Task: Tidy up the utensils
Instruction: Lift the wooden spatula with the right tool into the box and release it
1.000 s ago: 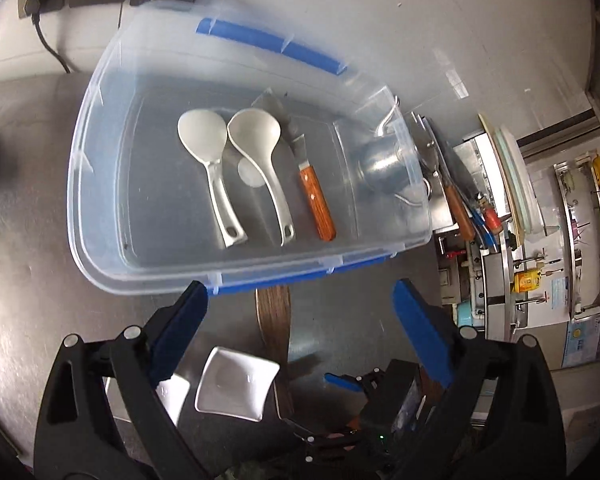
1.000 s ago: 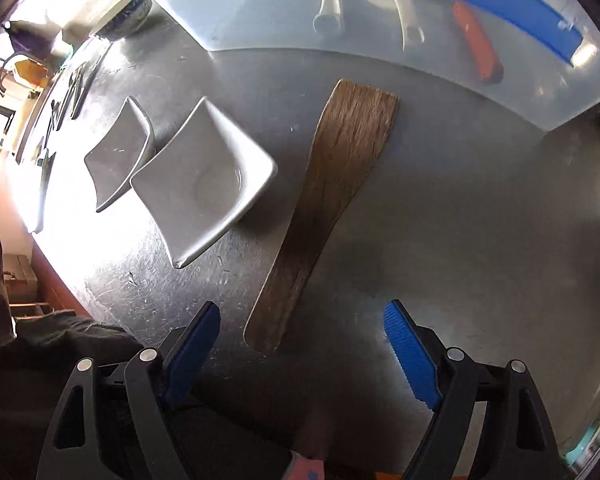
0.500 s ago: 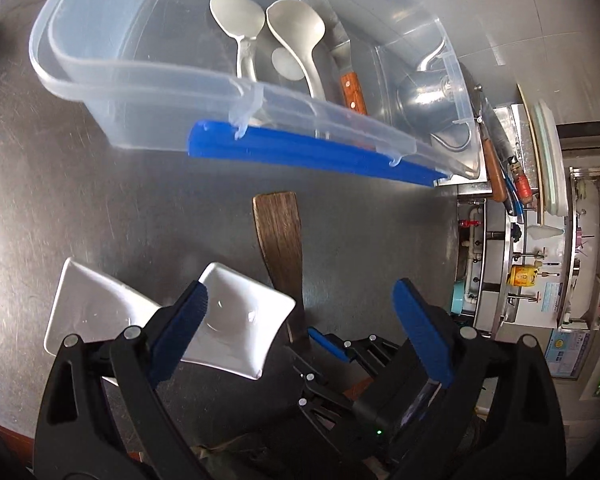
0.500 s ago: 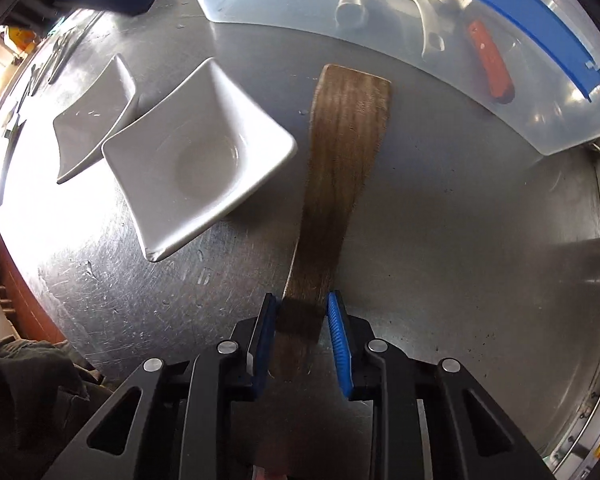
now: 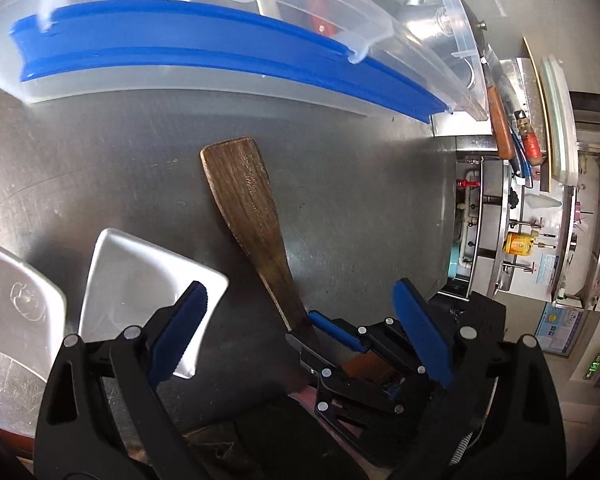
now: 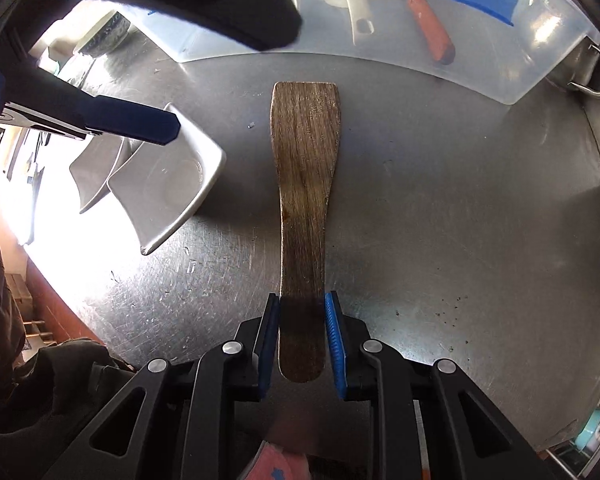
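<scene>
Since a second ago, both tongs have dropped low over the desk (image 6: 460, 216): the right tongs (image 6: 302, 340), then spread wide short of the wooden spatula (image 6: 304, 200), now grip its handle end, while the left tongs (image 5: 300, 332), earlier above the clear plastic bin (image 5: 220, 60), hang released beside the white square dishes (image 5: 140, 280). That spatula lies flat on the steel, blade pointing toward the bin, apart from its wall. It looks stiff, light and dry, so a clenched hold across the narrow handle should carry it. With the blade far from the grip, it may swing or droop once lifted toward the bin.
</scene>
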`<state>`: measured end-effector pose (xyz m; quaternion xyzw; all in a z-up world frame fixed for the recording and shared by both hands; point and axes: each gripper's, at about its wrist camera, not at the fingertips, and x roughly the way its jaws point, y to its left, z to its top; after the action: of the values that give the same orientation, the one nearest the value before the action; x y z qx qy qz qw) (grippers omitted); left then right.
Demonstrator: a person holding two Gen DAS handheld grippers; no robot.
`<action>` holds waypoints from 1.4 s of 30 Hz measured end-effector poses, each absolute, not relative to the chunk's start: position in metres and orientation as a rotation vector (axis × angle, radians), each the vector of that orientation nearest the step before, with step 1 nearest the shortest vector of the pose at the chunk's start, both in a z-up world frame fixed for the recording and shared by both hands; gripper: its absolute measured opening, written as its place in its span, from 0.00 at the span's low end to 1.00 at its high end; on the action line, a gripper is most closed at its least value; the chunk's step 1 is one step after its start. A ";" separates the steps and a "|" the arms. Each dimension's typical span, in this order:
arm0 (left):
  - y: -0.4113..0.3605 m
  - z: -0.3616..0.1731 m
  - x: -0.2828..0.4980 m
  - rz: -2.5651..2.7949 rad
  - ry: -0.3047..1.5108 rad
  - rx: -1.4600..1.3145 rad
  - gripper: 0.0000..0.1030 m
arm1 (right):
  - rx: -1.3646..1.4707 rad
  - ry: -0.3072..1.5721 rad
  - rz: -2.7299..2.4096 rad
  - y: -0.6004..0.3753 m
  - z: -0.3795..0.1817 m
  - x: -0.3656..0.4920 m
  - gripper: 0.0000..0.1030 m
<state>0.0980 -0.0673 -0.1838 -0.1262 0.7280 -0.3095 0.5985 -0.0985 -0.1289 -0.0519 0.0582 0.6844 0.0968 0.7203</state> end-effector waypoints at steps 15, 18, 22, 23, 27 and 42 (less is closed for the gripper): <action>-0.168 -0.240 0.080 -0.787 1.923 -0.295 0.87 | 0.218 1.460 0.215 -0.191 -0.020 -0.129 0.24; -0.186 -0.254 0.073 -0.808 1.975 -0.288 0.87 | 0.225 1.459 0.216 -0.202 -0.017 -0.133 0.24; -0.204 -0.263 0.069 -0.803 1.993 -0.277 0.87 | 0.226 1.456 0.213 -0.209 -0.016 -0.137 0.24; -0.211 -0.265 0.069 -0.807 1.992 -0.270 0.87 | 0.225 1.456 0.214 -0.210 -0.016 -0.138 0.24; -0.217 -0.269 0.066 -0.813 2.000 -0.278 0.58 | 0.214 1.452 0.193 -0.210 -0.016 -0.138 0.24; -0.222 -0.181 0.069 -1.017 1.810 -0.318 0.20 | 0.073 1.287 0.121 -0.211 0.061 -0.149 0.05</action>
<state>0.0686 -0.2217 -0.1807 -0.1315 0.7475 -0.4201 0.4975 -0.1494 -0.2105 0.0609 0.0339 0.5994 0.0564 0.7978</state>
